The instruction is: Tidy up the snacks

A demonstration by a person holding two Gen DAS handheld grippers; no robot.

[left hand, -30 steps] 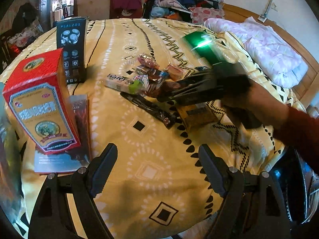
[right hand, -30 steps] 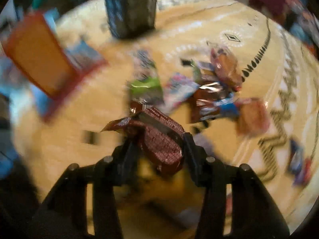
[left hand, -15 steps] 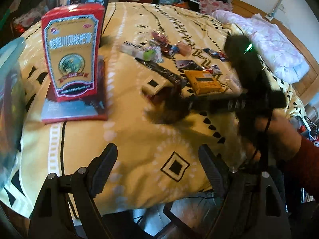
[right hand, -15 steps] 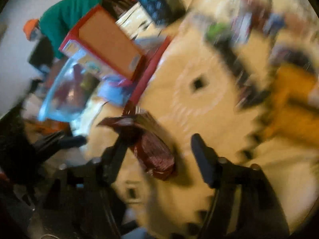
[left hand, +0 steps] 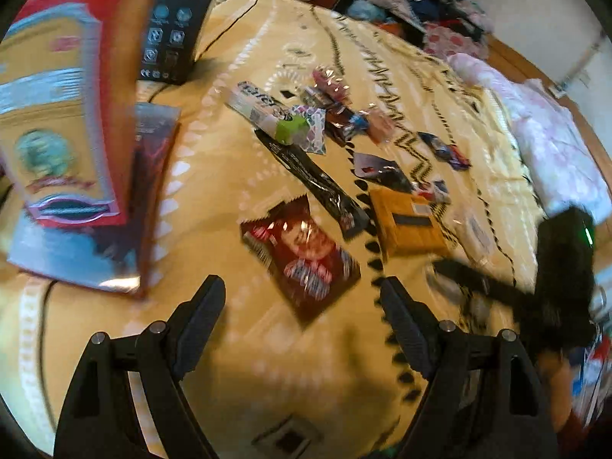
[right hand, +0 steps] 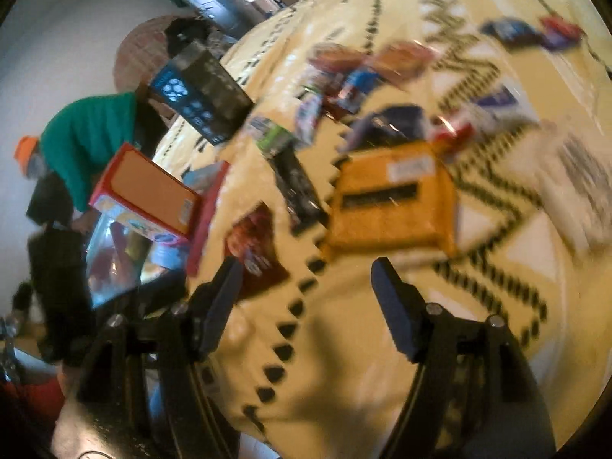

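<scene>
Lying flat — glossy red foil packet [left hand: 302, 256] | left, right jaws spread, empty

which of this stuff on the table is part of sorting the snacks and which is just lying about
Job: dark red snack packet, long black snack bar, orange packet, green-ended wrapper.
Lying about: red box, black box, pink quilt.

Bare cloth [left hand: 237, 344] near the edge; red box [left hand: 65, 114] blocking the left.

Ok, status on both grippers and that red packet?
Left gripper open, empty. Right gripper empty, fingers just opened. Red packet flat on cloth, beside black bar. Nothing blocking it.
</scene>
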